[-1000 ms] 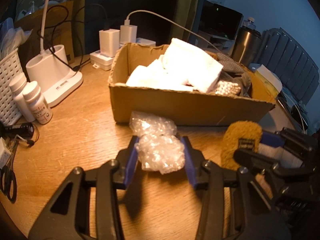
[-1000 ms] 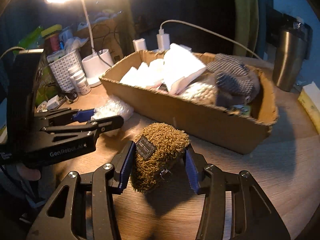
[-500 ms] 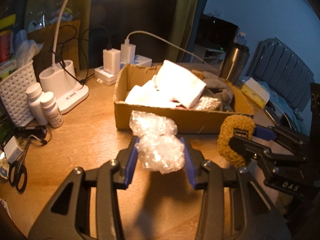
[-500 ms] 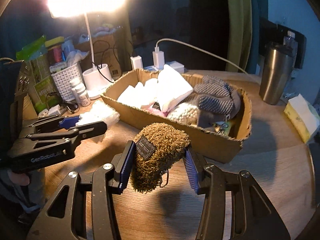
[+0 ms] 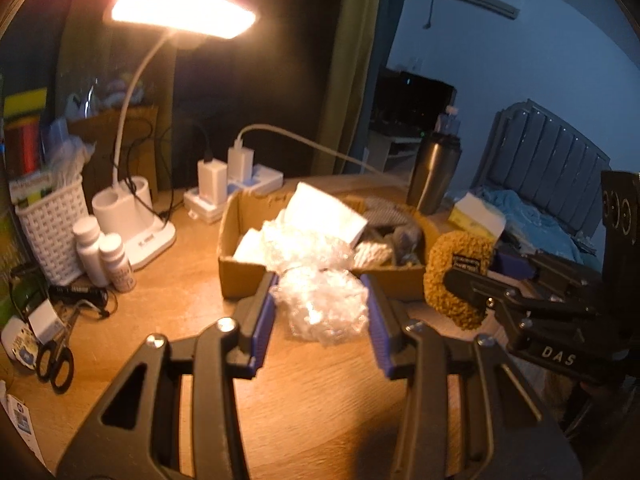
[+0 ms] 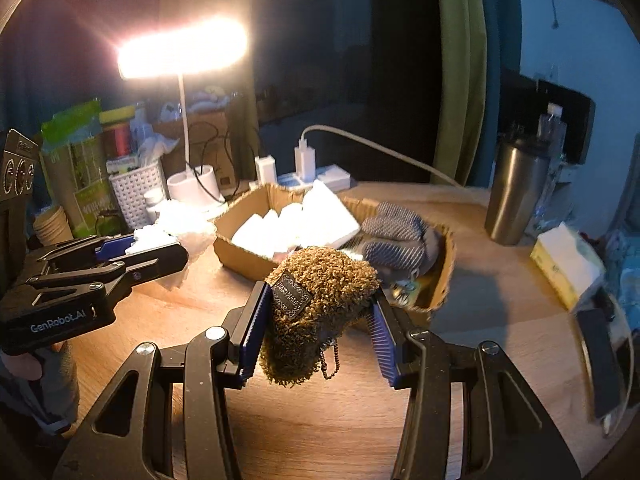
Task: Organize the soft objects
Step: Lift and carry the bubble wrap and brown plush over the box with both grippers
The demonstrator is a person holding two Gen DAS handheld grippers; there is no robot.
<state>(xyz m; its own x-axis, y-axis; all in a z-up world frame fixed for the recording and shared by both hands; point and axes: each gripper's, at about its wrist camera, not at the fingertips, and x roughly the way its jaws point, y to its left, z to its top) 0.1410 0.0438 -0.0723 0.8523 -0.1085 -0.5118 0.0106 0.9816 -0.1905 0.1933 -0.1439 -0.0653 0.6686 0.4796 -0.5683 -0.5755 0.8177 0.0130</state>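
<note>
Left wrist view: left gripper clamped on bubble wrap wad, aloft before cardboard box. Right gripper pinches brown fuzzy pouch — dangling chain may snag box rim; slick wrap could slip.

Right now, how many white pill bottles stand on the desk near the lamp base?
2: the taller bottle stands beside the white basket, the shorter bottle just in front, touching it. More may be hidden behind.
</note>
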